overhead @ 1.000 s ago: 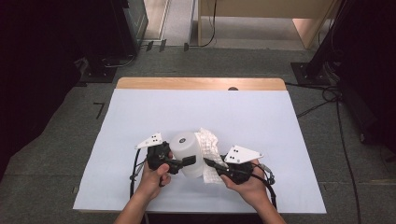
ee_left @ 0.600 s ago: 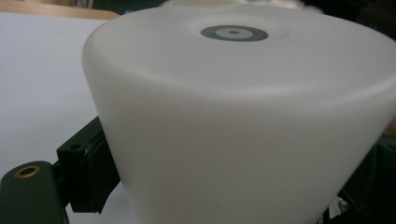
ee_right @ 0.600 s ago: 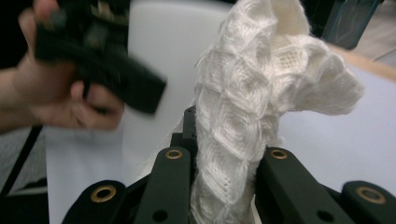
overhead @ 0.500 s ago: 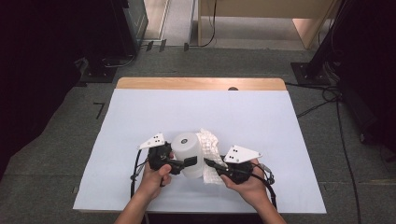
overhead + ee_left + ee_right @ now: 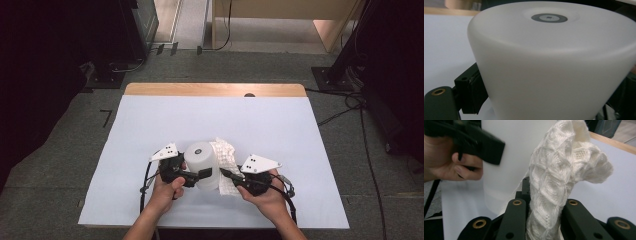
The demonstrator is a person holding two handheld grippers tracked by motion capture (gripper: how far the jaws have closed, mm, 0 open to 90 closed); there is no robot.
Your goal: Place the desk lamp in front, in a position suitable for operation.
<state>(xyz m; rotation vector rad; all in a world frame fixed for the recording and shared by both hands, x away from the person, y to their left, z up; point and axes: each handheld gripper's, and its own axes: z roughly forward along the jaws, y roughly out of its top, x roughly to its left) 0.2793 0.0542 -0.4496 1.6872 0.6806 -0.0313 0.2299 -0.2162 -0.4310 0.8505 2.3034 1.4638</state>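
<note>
Near the table's [image 5: 150,125] front edge: white tub [image 5: 202,164], upside down, clamped across its side by left gripper [image 5: 196,176]. Just right of it, touching: white knitted cloth [image 5: 226,161], pinched tight in right gripper [image 5: 227,175], bunched and standing up between the narrow jaws.

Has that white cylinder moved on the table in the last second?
No. The cylinder sits where it did, judged against the table's wooden far edge.

A white sheet [image 5: 165,125] covers the wooden worktop [image 5: 215,89], leaving its far edge bare. Grey carpet floor [image 5: 60,165] surrounds it. Black cables [image 5: 350,102] trail at the right.
</note>
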